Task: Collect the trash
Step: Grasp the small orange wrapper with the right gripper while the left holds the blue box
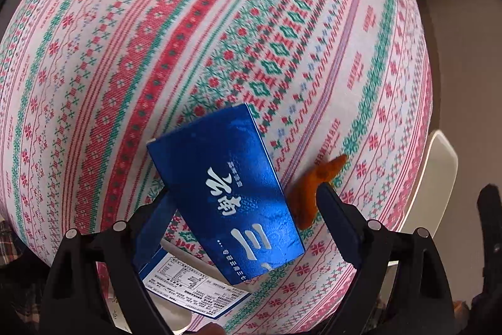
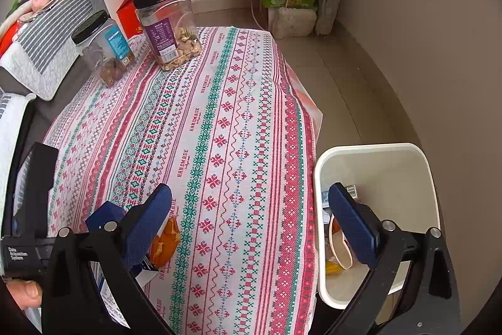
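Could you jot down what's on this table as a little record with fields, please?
surface: table under a pink, red and green patterned cloth
trash on table: glossy blue cardboard box; orange peel
bin: white plastic bin beside table, trash inside
jars: two clear black-lidded jars, far end
left gripper: open around box
right gripper: open, empty

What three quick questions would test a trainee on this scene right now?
1. True or false: the white bin stands on the table.
2. What lies beside the blue box? A) orange peel B) spoon C) cup
3. How many black-lidded jars stand on the table?

Key: 1 false, it stands on the floor beside the table; 2 A; 3 two.
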`<action>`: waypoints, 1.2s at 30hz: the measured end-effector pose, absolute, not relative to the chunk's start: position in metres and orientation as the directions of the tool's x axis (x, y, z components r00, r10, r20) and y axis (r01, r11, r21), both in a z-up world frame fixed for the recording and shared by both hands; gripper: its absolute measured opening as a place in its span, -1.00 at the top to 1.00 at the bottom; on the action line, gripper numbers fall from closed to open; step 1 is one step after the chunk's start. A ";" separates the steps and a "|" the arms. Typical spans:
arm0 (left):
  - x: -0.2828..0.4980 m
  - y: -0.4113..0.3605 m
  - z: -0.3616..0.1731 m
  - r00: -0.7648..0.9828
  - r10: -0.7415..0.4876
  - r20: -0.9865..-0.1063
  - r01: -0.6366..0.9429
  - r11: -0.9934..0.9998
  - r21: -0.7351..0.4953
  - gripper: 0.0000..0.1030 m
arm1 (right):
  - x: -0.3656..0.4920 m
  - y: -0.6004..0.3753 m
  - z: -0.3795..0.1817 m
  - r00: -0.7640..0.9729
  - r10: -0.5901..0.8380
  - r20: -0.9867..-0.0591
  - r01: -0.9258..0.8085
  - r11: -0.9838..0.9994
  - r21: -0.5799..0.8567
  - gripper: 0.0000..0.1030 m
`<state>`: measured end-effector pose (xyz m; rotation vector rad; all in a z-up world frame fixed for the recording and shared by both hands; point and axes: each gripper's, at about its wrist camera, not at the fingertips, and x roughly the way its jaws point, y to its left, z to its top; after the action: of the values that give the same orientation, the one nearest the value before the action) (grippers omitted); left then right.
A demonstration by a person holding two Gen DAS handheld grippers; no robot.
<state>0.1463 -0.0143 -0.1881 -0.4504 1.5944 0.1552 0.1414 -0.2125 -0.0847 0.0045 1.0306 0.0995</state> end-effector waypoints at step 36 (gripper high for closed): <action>0.109 0.075 -0.085 0.509 0.144 -0.849 -0.210 0.977 0.040 -0.13 | 0.118 -0.105 -0.179 0.247 0.222 -0.943 -0.249 0.955 0.159 0.60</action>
<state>0.1091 0.0746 -0.0853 -0.0715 1.0151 0.2135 0.1178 -0.1054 -0.1791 -0.0248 1.2820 0.3212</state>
